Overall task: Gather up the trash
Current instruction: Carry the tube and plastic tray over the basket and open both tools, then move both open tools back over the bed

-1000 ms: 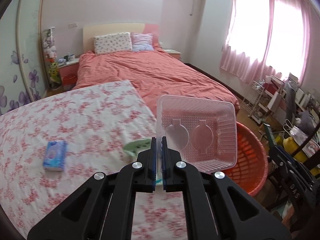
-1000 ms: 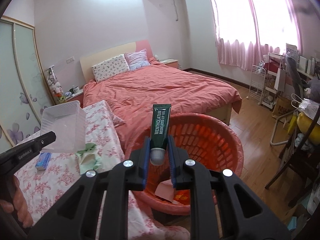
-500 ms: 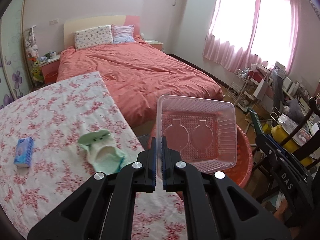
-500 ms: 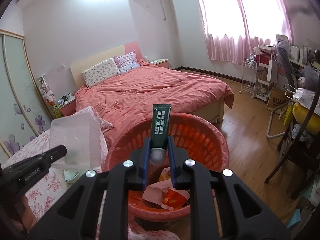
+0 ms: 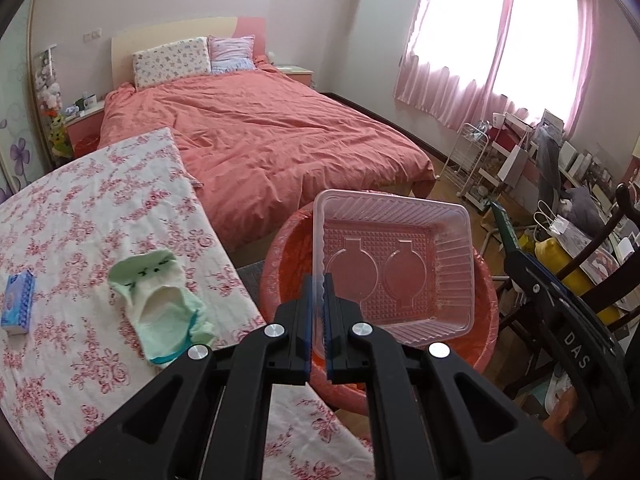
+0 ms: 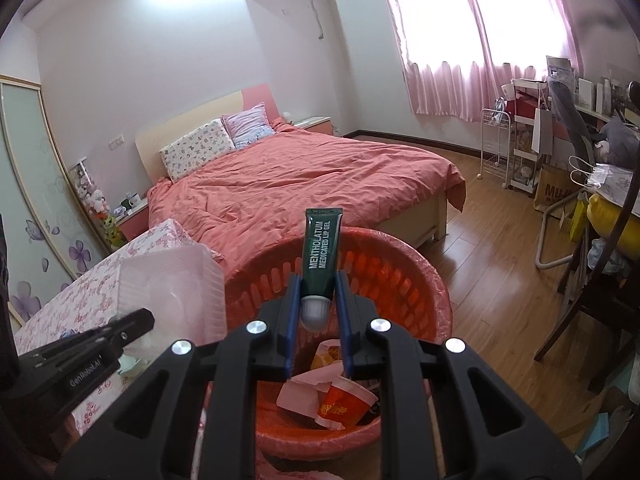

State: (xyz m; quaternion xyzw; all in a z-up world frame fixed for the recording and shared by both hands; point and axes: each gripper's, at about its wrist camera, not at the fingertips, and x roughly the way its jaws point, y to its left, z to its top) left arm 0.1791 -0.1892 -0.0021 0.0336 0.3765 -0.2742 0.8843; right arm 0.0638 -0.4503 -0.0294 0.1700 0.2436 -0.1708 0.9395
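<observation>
My left gripper (image 5: 318, 284) is shut on the near rim of a clear plastic tray (image 5: 396, 268), which hangs over the red basket (image 5: 280, 264). In the right wrist view the same tray (image 6: 172, 296) shows at the left, in front of the basket (image 6: 400, 276). My right gripper (image 6: 318, 280) is shut on a dark green lip gel tube (image 6: 322, 248), held upright above the basket's near side. Crumpled paper and a red-orange wrapper (image 6: 340, 400) lie in the basket's bottom.
A floral-covered table (image 5: 80, 208) at the left carries a pale green sock (image 5: 160, 296) and a blue tissue pack (image 5: 18, 302). Behind stands a bed with a coral cover (image 5: 260, 140). A dark chair (image 6: 592, 308) and cluttered shelves (image 5: 520, 152) line the right side.
Both grippers have moved toward the basket. The tray now hangs over it instead of over the table's edge, and the basket fills more of the right wrist view, with its trash showing.
</observation>
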